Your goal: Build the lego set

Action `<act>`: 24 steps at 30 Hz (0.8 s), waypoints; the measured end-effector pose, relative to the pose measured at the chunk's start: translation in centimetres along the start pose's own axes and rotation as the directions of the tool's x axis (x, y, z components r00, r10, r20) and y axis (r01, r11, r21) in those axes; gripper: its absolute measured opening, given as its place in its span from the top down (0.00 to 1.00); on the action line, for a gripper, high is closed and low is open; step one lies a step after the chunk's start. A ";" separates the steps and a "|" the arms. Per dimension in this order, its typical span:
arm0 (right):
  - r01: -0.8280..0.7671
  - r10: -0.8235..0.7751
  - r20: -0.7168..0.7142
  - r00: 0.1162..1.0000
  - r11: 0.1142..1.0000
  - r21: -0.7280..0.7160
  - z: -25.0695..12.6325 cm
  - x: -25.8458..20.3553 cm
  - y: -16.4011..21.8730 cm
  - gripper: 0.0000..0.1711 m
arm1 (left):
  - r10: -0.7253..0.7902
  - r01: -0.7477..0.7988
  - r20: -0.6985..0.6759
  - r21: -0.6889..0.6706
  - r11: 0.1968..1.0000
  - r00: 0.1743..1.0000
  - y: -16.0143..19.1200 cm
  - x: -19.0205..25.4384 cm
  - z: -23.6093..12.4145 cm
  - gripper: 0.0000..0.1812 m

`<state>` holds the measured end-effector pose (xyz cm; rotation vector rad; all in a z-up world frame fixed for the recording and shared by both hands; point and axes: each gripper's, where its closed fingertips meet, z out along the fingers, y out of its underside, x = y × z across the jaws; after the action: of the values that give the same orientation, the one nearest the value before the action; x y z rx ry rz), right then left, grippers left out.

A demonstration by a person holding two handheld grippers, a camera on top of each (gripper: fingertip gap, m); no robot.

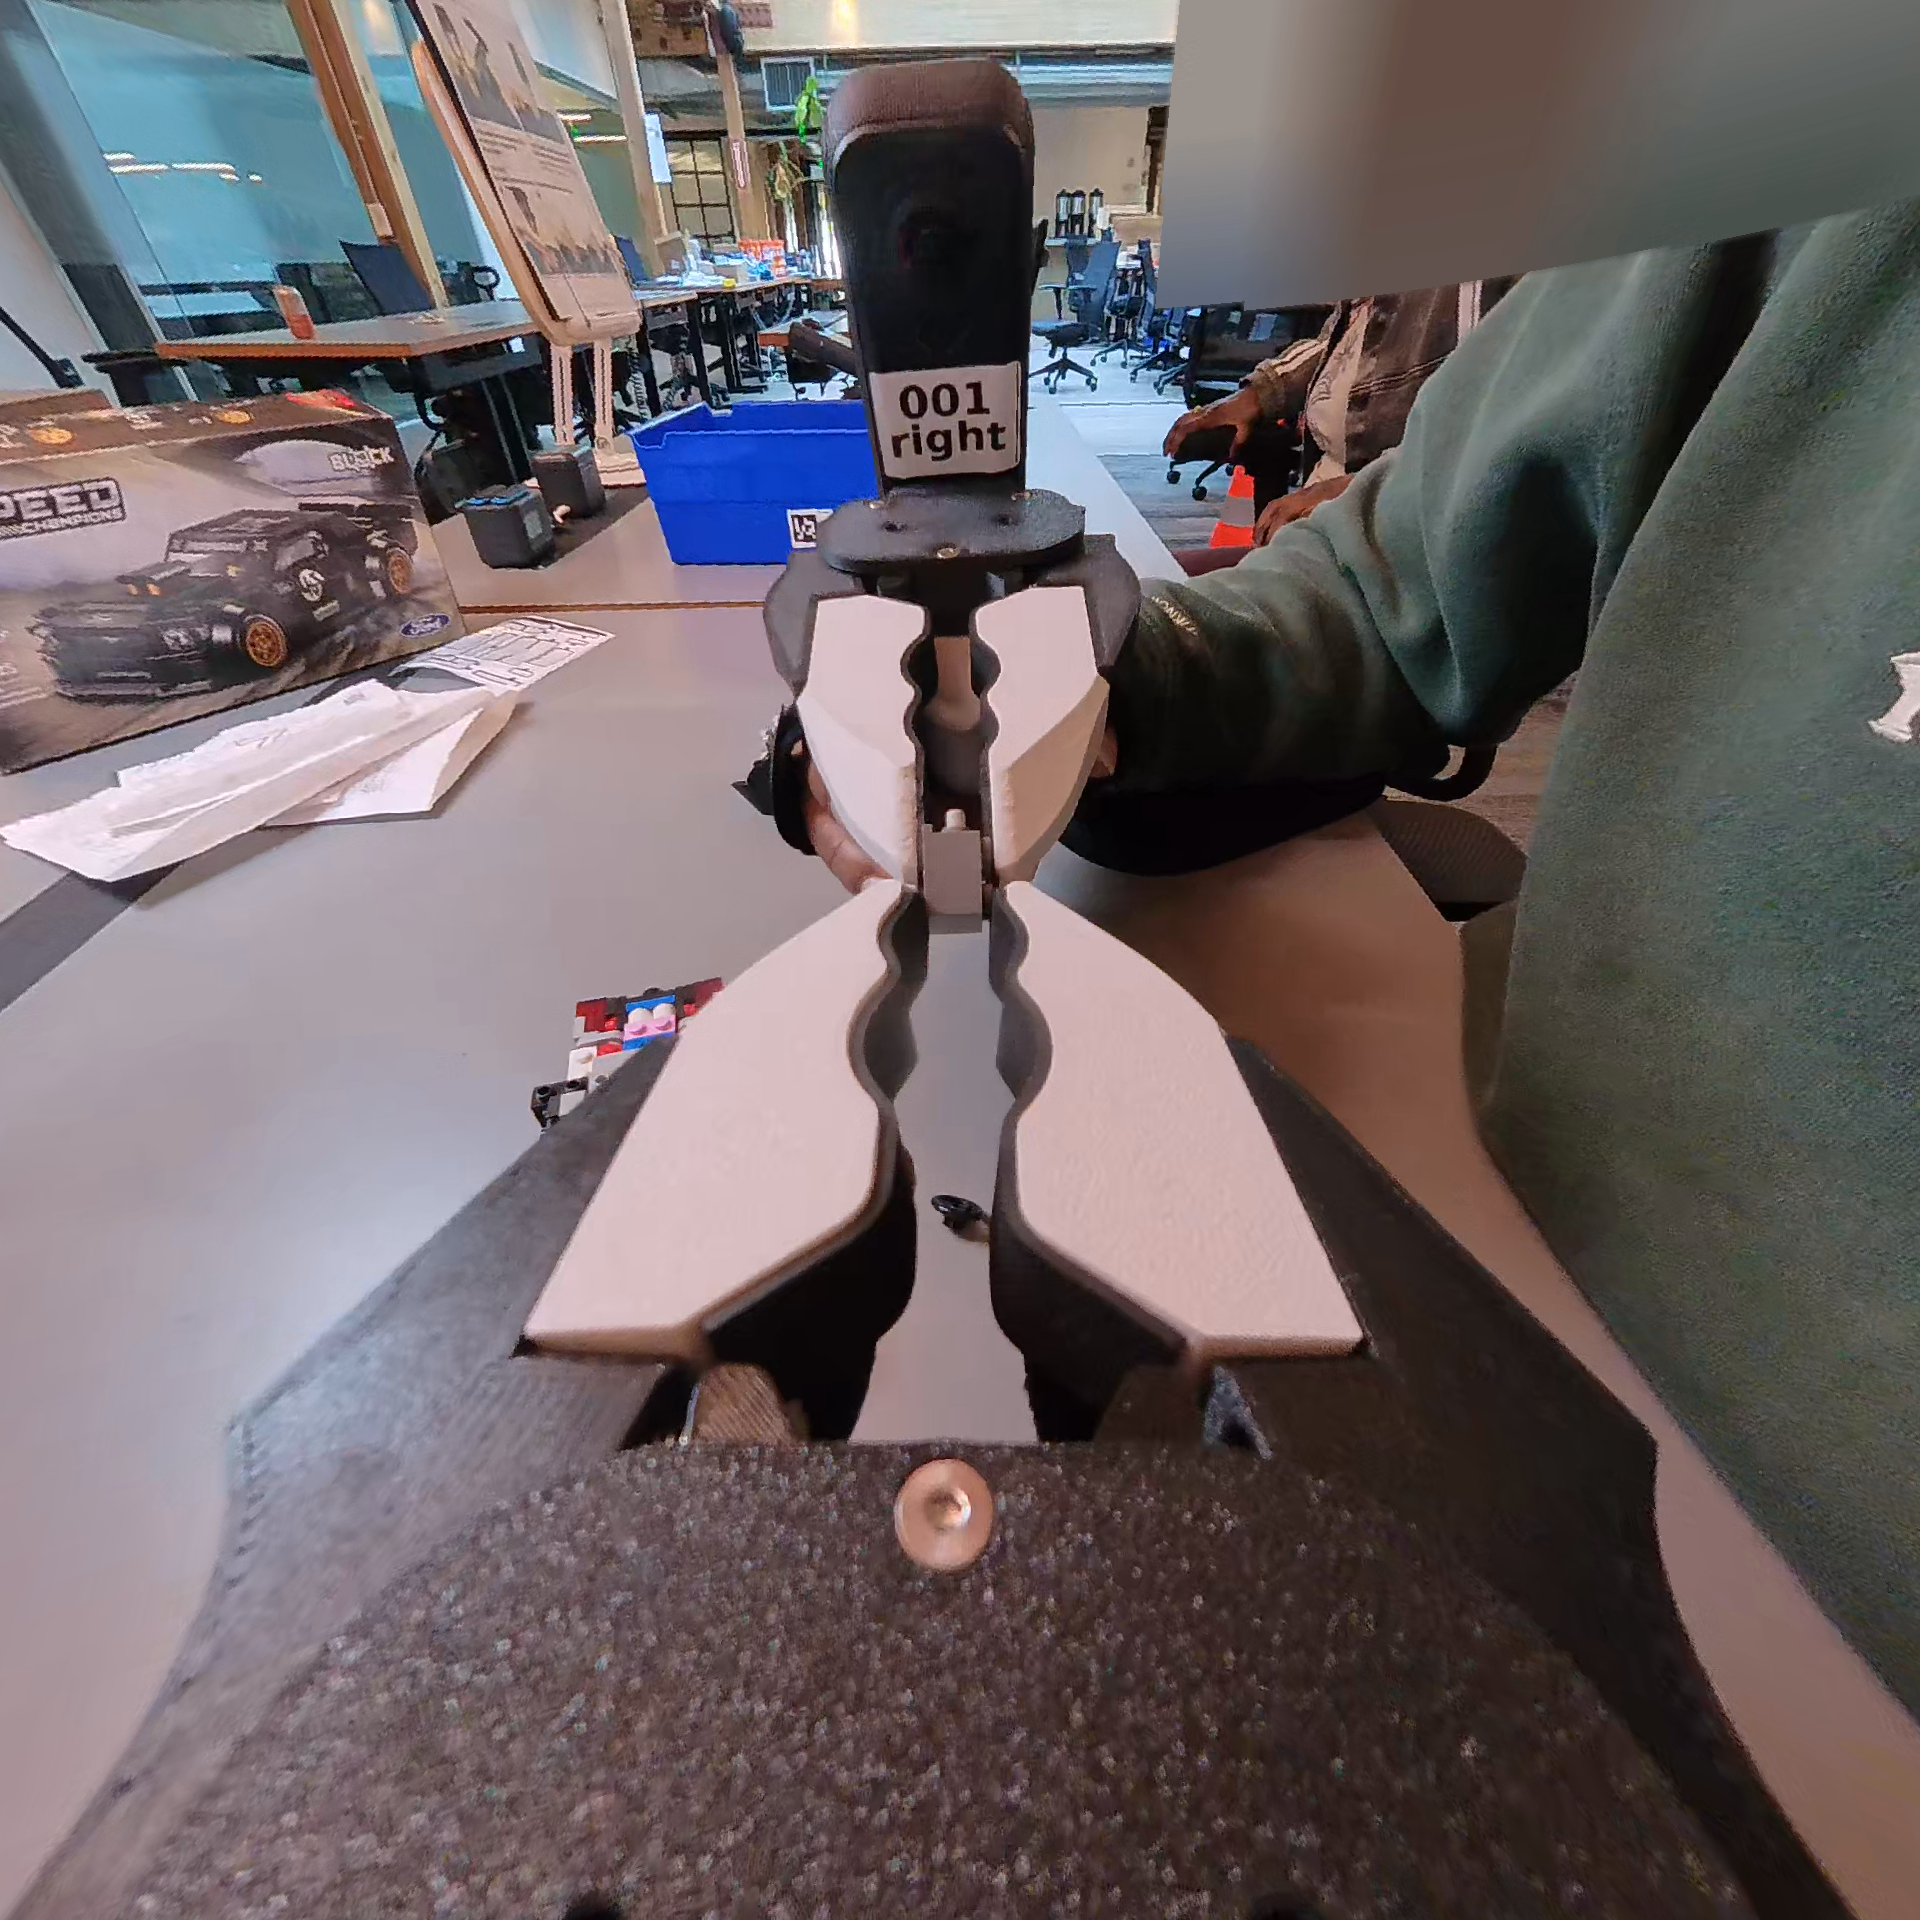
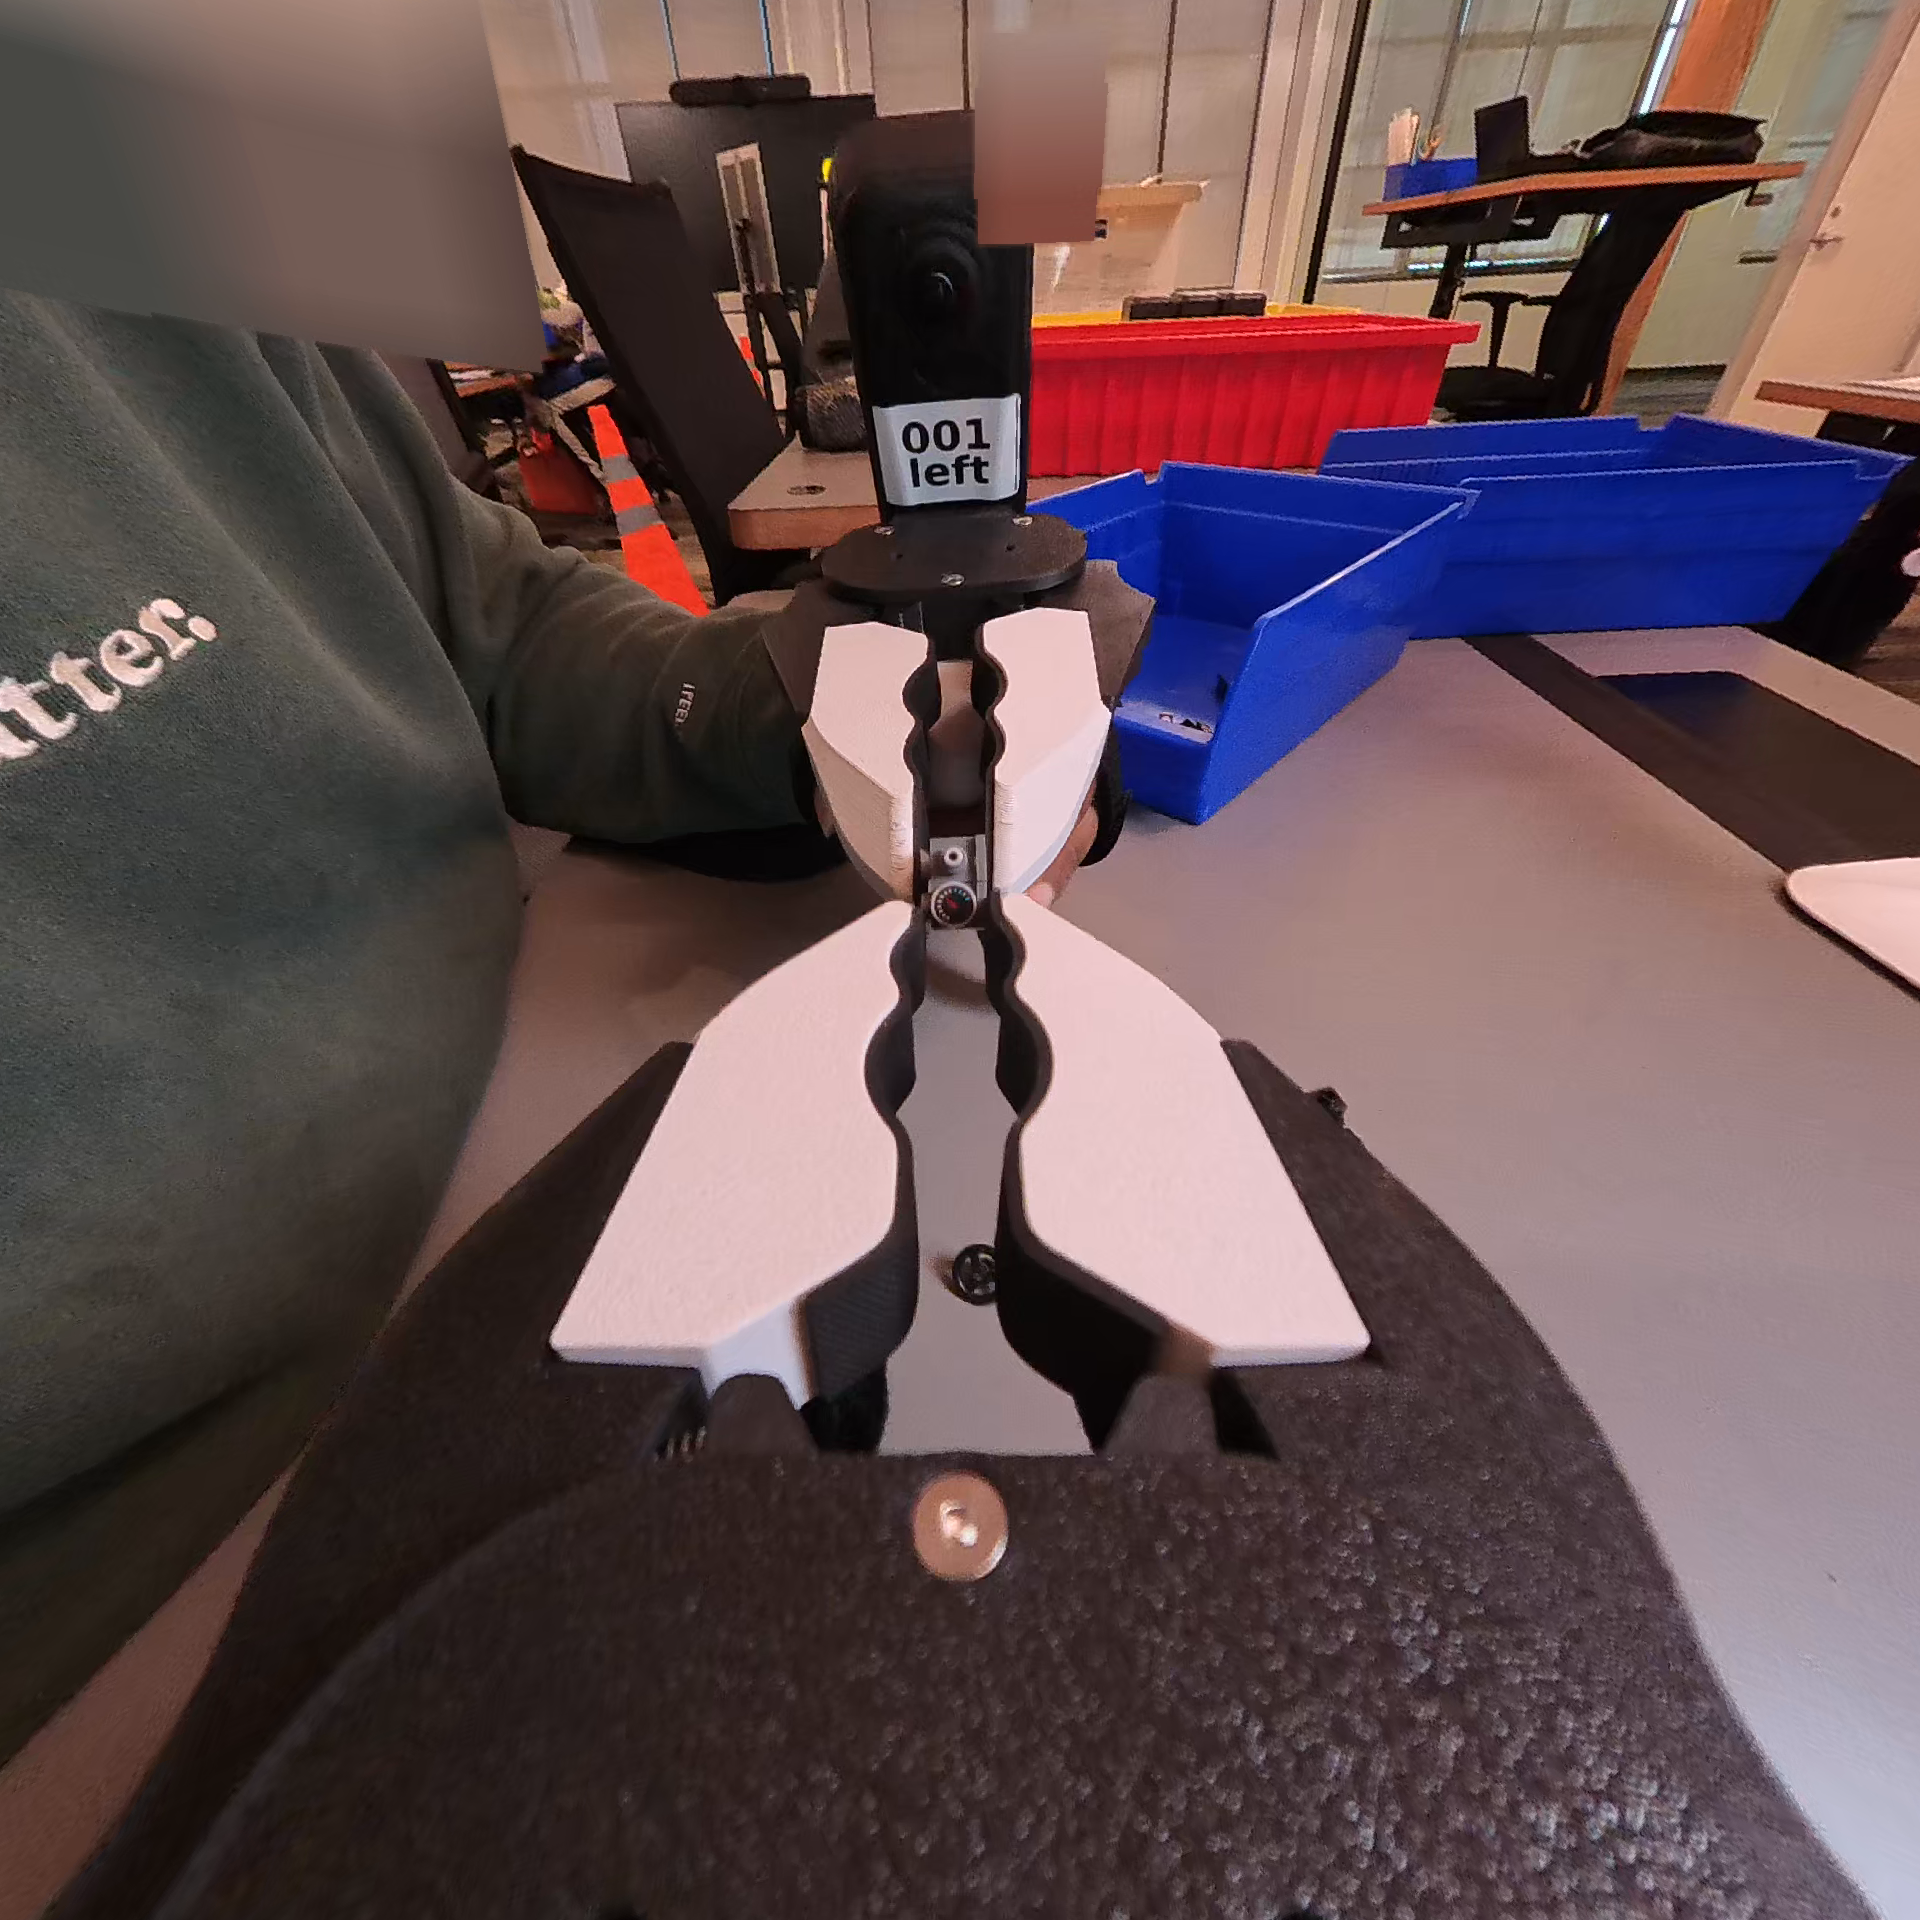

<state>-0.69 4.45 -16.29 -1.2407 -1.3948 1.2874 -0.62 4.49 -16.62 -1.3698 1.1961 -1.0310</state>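
Above the grey bench (image 1: 312, 1039), left tool (image 1: 951, 914) and right tool (image 2: 954, 914) met tip to tip, both clamped on one small grey brick assembly (image 2: 954, 883). Light, rigid, probably slippery; best held by flat sides.

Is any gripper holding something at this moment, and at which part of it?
Both grippers meet tip to tip on a small grey lego piece. The left gripper and the right gripper pinch its side faces, at opposite ends.
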 end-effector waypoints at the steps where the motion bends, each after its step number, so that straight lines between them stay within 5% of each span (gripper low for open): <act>1: -0.001 0.001 -0.001 1.000 1.000 0.008 0.0 0.0 -0.1 0.94 | -0.003 0.003 -0.001 0.004 1.000 1.000 -0.1 0.0 0.0 0.93; 9: -0.015 0.015 -0.006 1.000 0.998 0.068 -0.1 0.0 -1.1 0.94 | -0.021 0.022 -0.012 0.036 0.999 1.000 -0.6 -0.1 -0.2 0.93; 12: -0.073 0.085 -0.031 0.996 0.957 0.280 -3.9 1.7 -5.6 0.94 | -0.064 0.064 0.033 0.000 0.998 0.997 0.9 -1.9 -1.8 0.93; 14: 0.064 -0.036 -0.149 0.988 0.979 0.193 -4.1 2.2 -5.2 0.94 | -0.095 0.098 -0.026 0.128 0.987 0.995 -2.2 -1.2 -2.2 0.93; 24: -0.029 0.032 -0.028 0.999 0.994 0.105 -1.7 1.0 -1.9 0.94 | -0.128 0.128 -0.016 -0.022 0.992 0.992 1.2 -0.7 -0.1 0.93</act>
<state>0.58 5.70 -14.27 -1.2093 -1.2753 1.3411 -0.94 5.19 -17.75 -1.4724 1.1464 -1.1244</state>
